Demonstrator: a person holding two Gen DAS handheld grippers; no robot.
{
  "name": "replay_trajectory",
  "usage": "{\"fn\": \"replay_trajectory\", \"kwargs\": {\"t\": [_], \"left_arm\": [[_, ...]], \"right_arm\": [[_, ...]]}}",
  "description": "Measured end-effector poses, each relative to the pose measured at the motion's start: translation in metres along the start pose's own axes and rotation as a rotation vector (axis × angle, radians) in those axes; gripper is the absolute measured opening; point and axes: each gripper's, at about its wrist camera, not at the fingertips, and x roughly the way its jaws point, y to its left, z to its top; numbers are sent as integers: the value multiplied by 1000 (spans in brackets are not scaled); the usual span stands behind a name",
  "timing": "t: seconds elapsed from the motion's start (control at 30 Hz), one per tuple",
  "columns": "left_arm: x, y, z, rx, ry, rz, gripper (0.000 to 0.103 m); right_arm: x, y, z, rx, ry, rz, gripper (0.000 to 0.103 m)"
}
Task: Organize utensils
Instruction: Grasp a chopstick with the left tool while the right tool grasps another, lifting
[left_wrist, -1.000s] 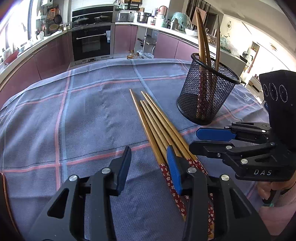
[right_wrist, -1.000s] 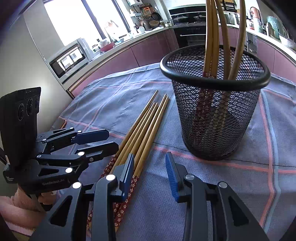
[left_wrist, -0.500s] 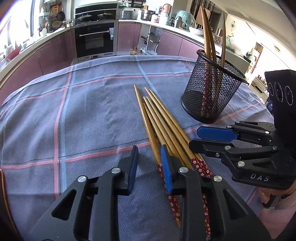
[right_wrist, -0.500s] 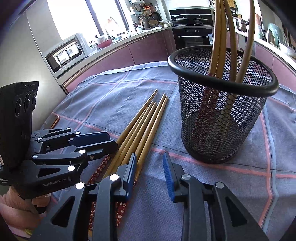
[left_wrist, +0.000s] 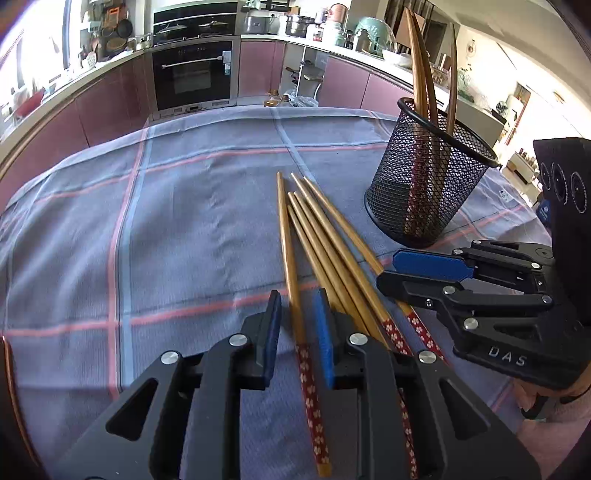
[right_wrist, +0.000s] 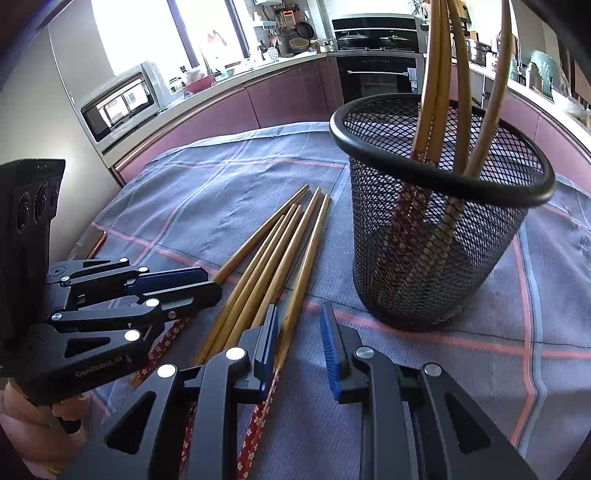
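Several wooden chopsticks with red flowered ends lie fanned on the blue checked tablecloth. My left gripper straddles the leftmost chopstick; its jaws are closing, and gaps still show on both sides. My right gripper straddles the rightmost chopstick, which lies against its left pad while the jaws close. A black mesh holder stands upright to the right with several chopsticks inside. Each view shows the other gripper: the right, the left.
The tablecloth covers the whole table, with open cloth to the left and behind the chopsticks. A person's hands hold the grippers. Kitchen counters, an oven and a microwave stand beyond the table.
Both grippers' jaws have narrowed. The left gripper has shifted right, so the leftmost chopstick now lies between its jaws. The right gripper has edged forward over the rightmost chopstick.
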Motion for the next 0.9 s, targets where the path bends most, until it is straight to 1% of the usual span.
{"fn": "replay_trajectory", "kwargs": {"t": [0.23, 0.27, 0.33, 0.4, 0.47, 0.7, 0.9], "left_arm": [[14, 0, 16, 24, 6, 17, 18], [15, 0, 18, 22, 6, 20, 18], [17, 0, 20, 20, 4, 31, 14], [17, 0, 19, 15, 2, 33, 10], [17, 0, 18, 4, -2, 32, 9], [4, 4, 9, -40, -24, 14, 8], [-12, 7, 0, -57, -30, -23, 8]], "right_arm": [[6, 3, 5, 0, -5, -14, 23], [6, 3, 5, 2, -5, -16, 21], [7, 2, 5, 11, -7, -20, 17], [6, -1, 5, 27, -10, -13, 14], [6, -5, 5, 46, -10, -1, 8], [0, -11, 0, 92, -27, 22, 6], [-16, -10, -2, 79, -66, 61, 6]]}}
